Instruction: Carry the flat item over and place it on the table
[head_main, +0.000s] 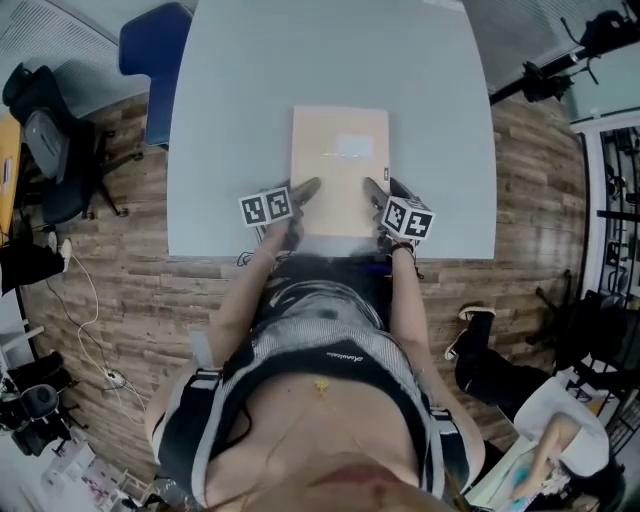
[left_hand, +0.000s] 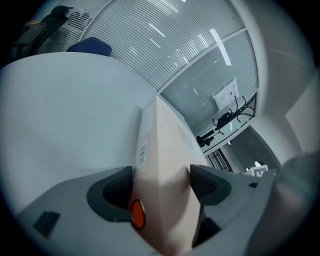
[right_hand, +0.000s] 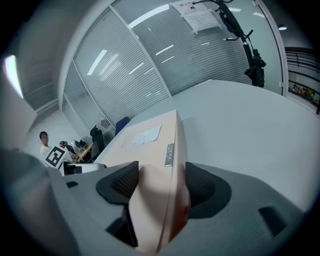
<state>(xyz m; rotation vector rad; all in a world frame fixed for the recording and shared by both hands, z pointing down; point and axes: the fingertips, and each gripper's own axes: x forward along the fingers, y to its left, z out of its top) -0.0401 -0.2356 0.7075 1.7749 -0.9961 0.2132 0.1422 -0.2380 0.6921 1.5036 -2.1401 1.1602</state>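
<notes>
A flat beige box (head_main: 340, 165) with a pale label on top lies lengthwise over the near middle of the light grey table (head_main: 230, 120). My left gripper (head_main: 303, 192) is shut on its near left corner and my right gripper (head_main: 376, 192) on its near right corner. In the left gripper view the box (left_hand: 165, 145) fills the gap between the dark pads of the left gripper (left_hand: 161, 185). The right gripper view shows the same box (right_hand: 155, 142) pinched by the right gripper (right_hand: 160, 182). Whether the box rests on the table or hovers just above it, I cannot tell.
A blue chair (head_main: 150, 50) stands at the table's far left corner, with a black office chair (head_main: 50, 140) further left on the wood floor. Dark stands (head_main: 560, 70) sit at the far right. Glass partitions with blinds (right_hand: 150, 55) lie beyond the table (right_hand: 240, 120).
</notes>
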